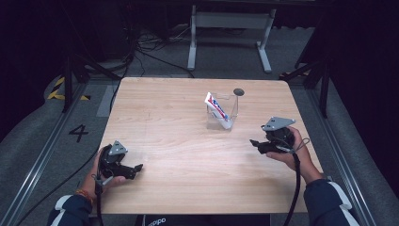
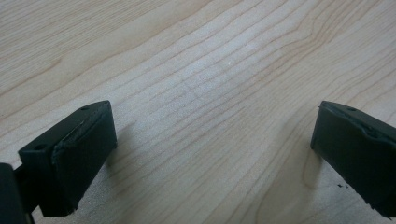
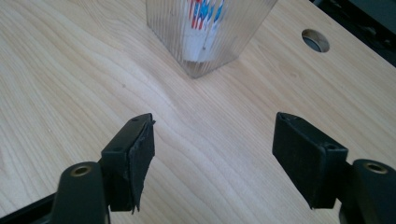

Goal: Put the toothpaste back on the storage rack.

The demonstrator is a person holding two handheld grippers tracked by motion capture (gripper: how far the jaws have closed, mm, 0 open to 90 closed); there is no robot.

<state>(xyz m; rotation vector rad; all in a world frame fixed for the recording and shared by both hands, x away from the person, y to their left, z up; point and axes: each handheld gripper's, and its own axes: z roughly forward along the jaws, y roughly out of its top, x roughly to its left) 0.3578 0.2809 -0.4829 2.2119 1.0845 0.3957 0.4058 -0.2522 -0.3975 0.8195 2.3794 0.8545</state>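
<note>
Nearest, left hand-held gripper point(image 1: 136, 167) low over the near-left part of the pale wooden counter point(image 1: 179, 155), jaws wide apart with nothing but bare wood grain between them, as seen in the left gripper view too point(image 2: 210, 140). Farther along on the right side, right hand-held gripper point(image 1: 254, 142) held just above the counter, jaws likewise spread and empty, aimed toward the clear ribbed plastic square cup point(image 1: 221, 112) standing upright past the middle of the counter. From the right gripper view point(image 3: 212, 154), cup point(image 3: 210, 32) near and directly ahead, still apart from the jaws.

Likely step: reaching with the right one for the cup or its contents. Best done by keeping the jaws open and level, coming in straight, and closing gently; thin clear walls probably light and apt to slide or tip if nudged on one side. Left one free to steady the cup if needed.

Inside the cup: a white toothpaste tube with red and blue print point(image 1: 216, 107), leaning diagonally, upper end poking above the rim at the left, lower end resting toward the bottom right corner. Beyond the cup, a small round grommet hole point(image 1: 238, 92) near the far edge of the counter.
</note>
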